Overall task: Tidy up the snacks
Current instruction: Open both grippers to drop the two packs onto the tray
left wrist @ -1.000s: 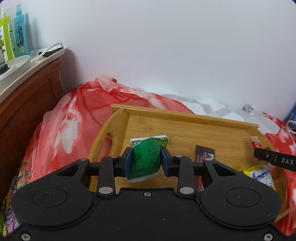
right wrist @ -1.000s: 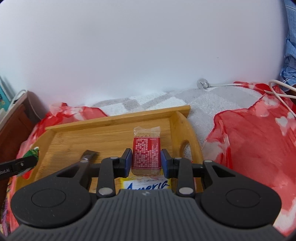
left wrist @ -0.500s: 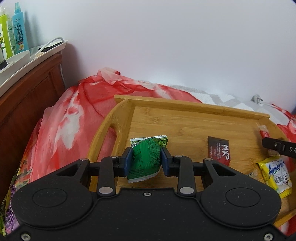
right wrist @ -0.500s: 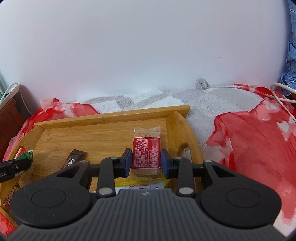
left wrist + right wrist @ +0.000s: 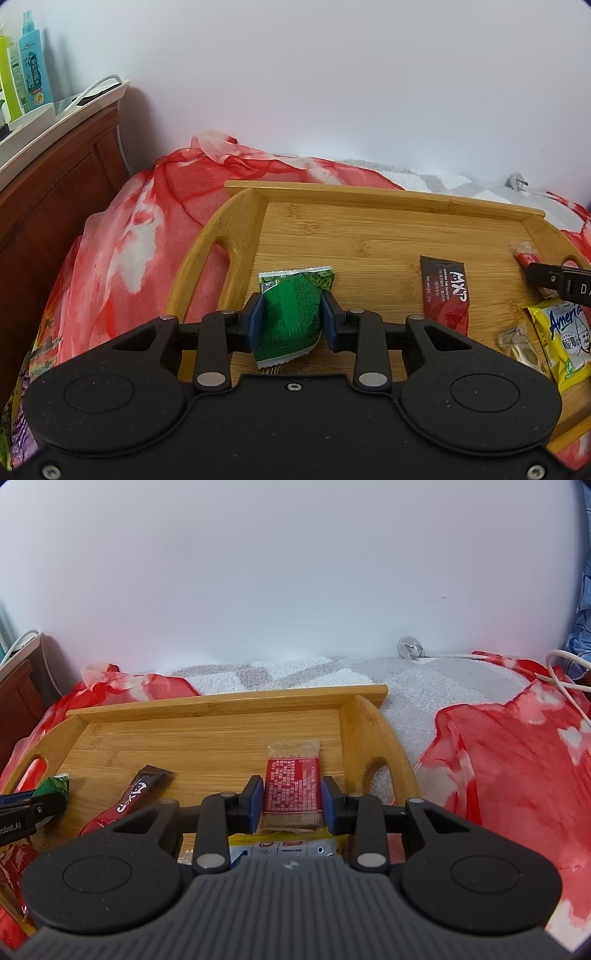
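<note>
A bamboo tray (image 5: 388, 195) with handle cutouts lies on a red-and-white blanket. My left gripper (image 5: 292, 317) is shut on a green snack packet (image 5: 291, 314), held over the tray's left end. Above the tray's right end my right gripper (image 5: 292, 797) is shut on a red packet (image 5: 291, 790) with clear sealed ends. On the tray floor lie a dark brown stick packet (image 5: 445, 295), a yellow snack bag (image 5: 561, 336) and a small clear-wrapped sweet (image 5: 521, 345). The yellow bag (image 5: 288, 843) shows partly under the right gripper.
A wooden headboard (image 5: 48, 192) stands at the left, with a white tray of bottles (image 5: 33, 77) on top. The white wall (image 5: 332, 92) rises right behind the tray. A white plug and cable (image 5: 413, 648) lie on the grey-white towel (image 5: 424, 686) at the right.
In both views the tray and its snacks have shifted lower and nearer. The brown stick packet and yellow bag now show more fully. Both grips are unchanged.
</note>
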